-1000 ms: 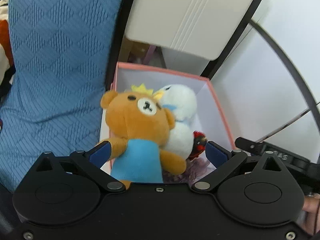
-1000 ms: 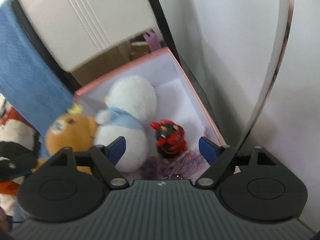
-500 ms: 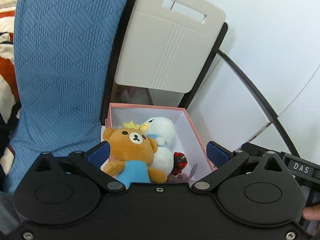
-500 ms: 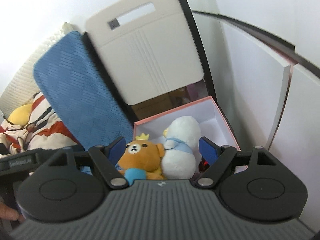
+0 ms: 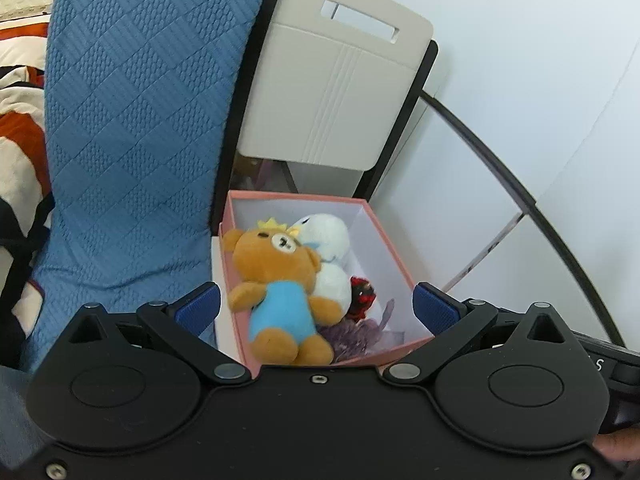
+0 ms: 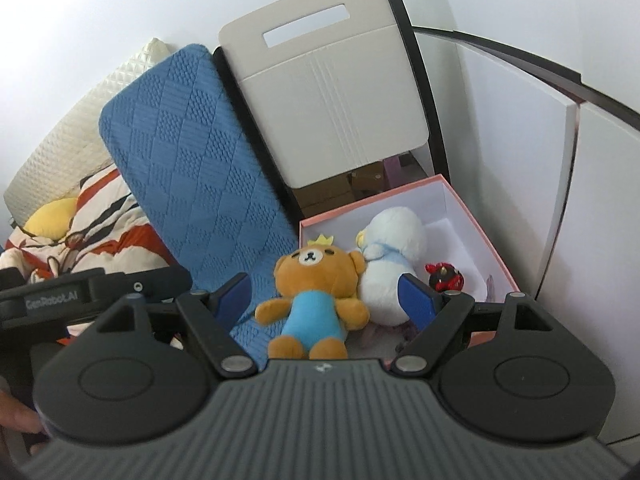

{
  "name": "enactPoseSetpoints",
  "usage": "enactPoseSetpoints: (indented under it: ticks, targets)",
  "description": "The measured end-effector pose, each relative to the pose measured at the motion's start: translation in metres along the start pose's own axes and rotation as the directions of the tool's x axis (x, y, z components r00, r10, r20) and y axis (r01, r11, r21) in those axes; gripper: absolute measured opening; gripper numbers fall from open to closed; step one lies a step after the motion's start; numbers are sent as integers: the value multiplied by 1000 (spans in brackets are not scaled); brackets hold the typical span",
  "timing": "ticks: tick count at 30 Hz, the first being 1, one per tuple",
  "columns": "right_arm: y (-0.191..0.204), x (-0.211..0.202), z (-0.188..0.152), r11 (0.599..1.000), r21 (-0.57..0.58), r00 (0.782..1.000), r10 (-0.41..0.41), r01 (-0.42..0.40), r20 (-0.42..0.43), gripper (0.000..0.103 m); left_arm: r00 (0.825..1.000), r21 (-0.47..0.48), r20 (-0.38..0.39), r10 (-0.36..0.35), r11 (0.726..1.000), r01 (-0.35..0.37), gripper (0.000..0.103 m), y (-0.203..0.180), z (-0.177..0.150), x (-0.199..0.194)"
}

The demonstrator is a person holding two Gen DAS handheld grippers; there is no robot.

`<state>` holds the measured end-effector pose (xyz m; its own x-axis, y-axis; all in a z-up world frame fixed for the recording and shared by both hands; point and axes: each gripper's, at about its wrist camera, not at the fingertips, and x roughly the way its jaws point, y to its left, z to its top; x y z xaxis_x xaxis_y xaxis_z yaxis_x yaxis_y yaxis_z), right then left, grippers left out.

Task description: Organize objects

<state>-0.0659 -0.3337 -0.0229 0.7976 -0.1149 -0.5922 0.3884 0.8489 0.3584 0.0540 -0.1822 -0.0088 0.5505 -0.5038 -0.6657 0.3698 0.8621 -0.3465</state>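
Observation:
A pink box (image 5: 394,246) (image 6: 486,240) with a white inside holds an orange bear in a blue shirt (image 5: 276,280) (image 6: 316,292), a white and pale blue plush bird (image 5: 330,258) (image 6: 390,248), a small red and black figure (image 5: 362,292) (image 6: 444,278) and something purple (image 5: 356,334). My left gripper (image 5: 316,306) is open and empty, above and short of the box. My right gripper (image 6: 326,296) is open and empty, also back from the box, its fingers framing the bear.
A blue quilted cushion (image 5: 132,120) (image 6: 196,160) leans left of the box. A beige board with a handle slot (image 5: 340,92) (image 6: 332,92) stands behind it. White panels (image 5: 520,120) stand to the right. A striped blanket (image 6: 88,220) and yellow plush (image 6: 50,220) lie far left.
Both grippers have pulled back and up from the box, so the box and toys look smaller and the whole board and cushion show. Both stay open and empty.

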Motion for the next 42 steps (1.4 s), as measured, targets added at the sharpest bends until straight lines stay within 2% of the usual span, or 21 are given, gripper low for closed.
enactPoseSetpoints:
  ticks: [7,16,19,21,25,27,30,32,33,42]
  targets:
    - [4,-7,-33,1000,0,1000,-25,25,2,82,1000,3,12,-18,1000,18,102,14,-23,-8]
    - [10,-9,-57,999,20,998,-51,50,48,82,999,59,-3,-54,997,55,102,20,-41,-11]
    - [10,-11,-66,999,9,998,-33,33,49,82,998,60,4,-56,997,56,102,21,-46,-15]
    - [9,-11,-72,998,0,997,-56,56,47,82,998,64,6,-59,996,59,102,21,-47,-16]
    - [4,-9,-78,999,11,998,-47,46,35,82,999,52,21,-46,998,45,102,23,-51,-20]
    - [4,-7,-80,998,-1,997,-66,66,30,82,999,46,26,-41,998,39,102,24,-54,-21]
    - [5,-6,-81,999,-9,999,-41,41,23,82,999,45,29,-32,998,31,102,25,-57,-23]
    - [7,-5,-81,999,-17,999,-47,48,23,85,999,41,28,-35,999,33,102,25,-58,-23]
    - [7,-4,-81,999,-13,999,-48,48,23,94,999,41,27,-34,999,33,102,25,-58,-24]
    - [8,-3,-81,999,-1,999,-51,51,8,95,999,46,26,-44,998,43,102,22,-58,-25]
